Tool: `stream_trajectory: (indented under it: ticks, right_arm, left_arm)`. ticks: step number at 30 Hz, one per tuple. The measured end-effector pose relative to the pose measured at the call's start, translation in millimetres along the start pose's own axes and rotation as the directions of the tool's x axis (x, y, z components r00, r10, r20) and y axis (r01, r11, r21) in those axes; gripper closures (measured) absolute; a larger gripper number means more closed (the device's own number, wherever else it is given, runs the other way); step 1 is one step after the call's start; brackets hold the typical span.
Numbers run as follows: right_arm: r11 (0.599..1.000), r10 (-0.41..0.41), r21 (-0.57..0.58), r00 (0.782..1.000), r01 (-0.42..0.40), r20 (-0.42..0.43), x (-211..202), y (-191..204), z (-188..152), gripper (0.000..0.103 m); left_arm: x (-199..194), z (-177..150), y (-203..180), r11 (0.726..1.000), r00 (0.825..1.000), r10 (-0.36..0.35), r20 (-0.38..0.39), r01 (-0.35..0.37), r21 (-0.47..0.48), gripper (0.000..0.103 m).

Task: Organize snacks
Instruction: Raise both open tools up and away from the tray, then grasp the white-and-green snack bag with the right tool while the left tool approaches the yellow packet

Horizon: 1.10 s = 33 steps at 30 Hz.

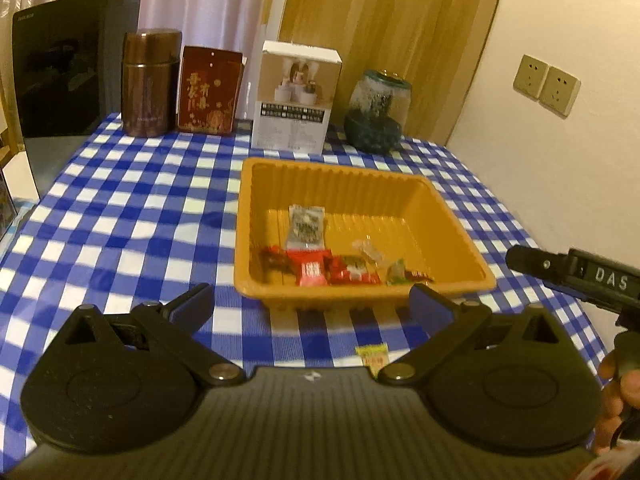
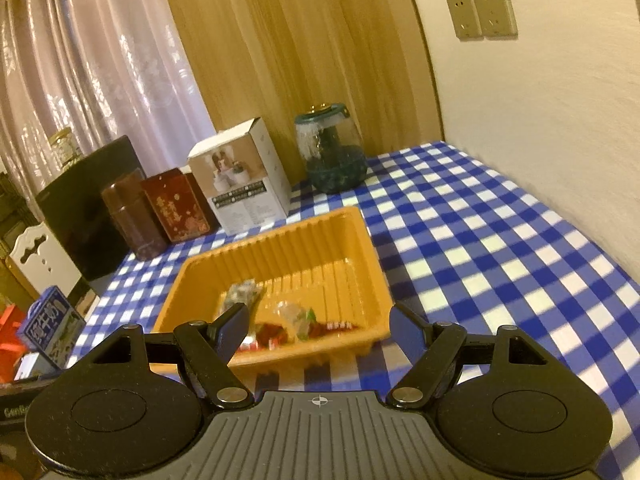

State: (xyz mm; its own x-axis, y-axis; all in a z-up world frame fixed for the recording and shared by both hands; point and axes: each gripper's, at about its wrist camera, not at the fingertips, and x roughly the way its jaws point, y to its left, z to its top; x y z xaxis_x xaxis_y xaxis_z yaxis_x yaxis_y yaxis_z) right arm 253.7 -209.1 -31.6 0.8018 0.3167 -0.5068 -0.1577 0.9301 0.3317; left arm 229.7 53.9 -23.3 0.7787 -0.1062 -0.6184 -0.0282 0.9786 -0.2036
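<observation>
Left to right, left wrist view: black appliance (image 1: 72, 68) at the table's far left edge, then a brown canister (image 1: 150, 82), a red tin (image 1: 210, 90), a white carton (image 1: 296, 96) and a glass jar (image 1: 378, 110) lined up along the back. Blue-and-white checked table (image 1: 132, 208). Orange tray (image 1: 360, 232) sits mid-table, just ahead of both tools. Snacks lie in the tray's near half: a grey-speckled packet (image 1: 306, 226), red packets (image 1: 316, 270) side by side, a clear wrapper (image 1: 370, 252), a green-and-red piece (image 1: 404, 274). One yellow packet (image 1: 374, 354) lies loose on the cloth, outside the tray, just below the near wall, between the left tongs' fingers.

Left tongs (image 1: 316, 304): fingers spread wide, nothing between the pads. Right tongs (image 2: 320, 322): also apart, empty, hovering over the tray's near rim; their black body pokes in at the left view's right edge, a hand (image 1: 618, 404) behind. Wall sockets (image 1: 546, 84) far right.
</observation>
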Motion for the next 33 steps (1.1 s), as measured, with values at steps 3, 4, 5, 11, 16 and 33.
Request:
stream_trajectory:
  ticks: [3,4,5,11,16,33]
  right_arm:
    - [1.0,-0.002,-0.005,1.0,0.001,-0.017,-8.8,-1.0,-12.9,0.026]
    - [1.0,-0.005,-0.008,1.0,0.005,-0.022,-11.3,-1.3,-17.5,0.026]
    - [1.0,-0.009,-0.01,1.0,0.009,-0.027,-13.1,-1.8,-22.0,0.026]
    - [1.0,-0.022,-0.022,0.998,0.021,-0.056,-24.8,-6.1,-49.6,0.026]
    - [0.999,-0.024,-0.037,0.994,0.02,-0.103,-25.8,-8.1,-74.5,0.026]
    - [0.991,-0.009,-0.133,0.983,-0.016,-0.185,12.0,30.4,-107.7,0.054]
  left_arm:
    - [-5.9,-8.8,-0.1,1.0,1.0,0.001,-0.01,-0.001,0.001,0.0]
    - [-7.2,-12.0,0.4,1.0,1.0,0.001,-0.015,-0.001,0.001,0.0]
    - [-7.9,-14.7,1.2,1.0,1.0,0.002,-0.019,-0.002,0.001,0.0]
    - [-11.5,-35.5,5.8,0.999,0.998,0.036,-0.051,-0.034,0.03,0.0]
    - [-11.1,-55.6,14.9,0.998,0.995,0.052,-0.082,-0.049,0.042,0.0]
    - [0.4,-65.1,35.7,0.998,0.992,0.064,-0.107,-0.063,0.015,0.0]
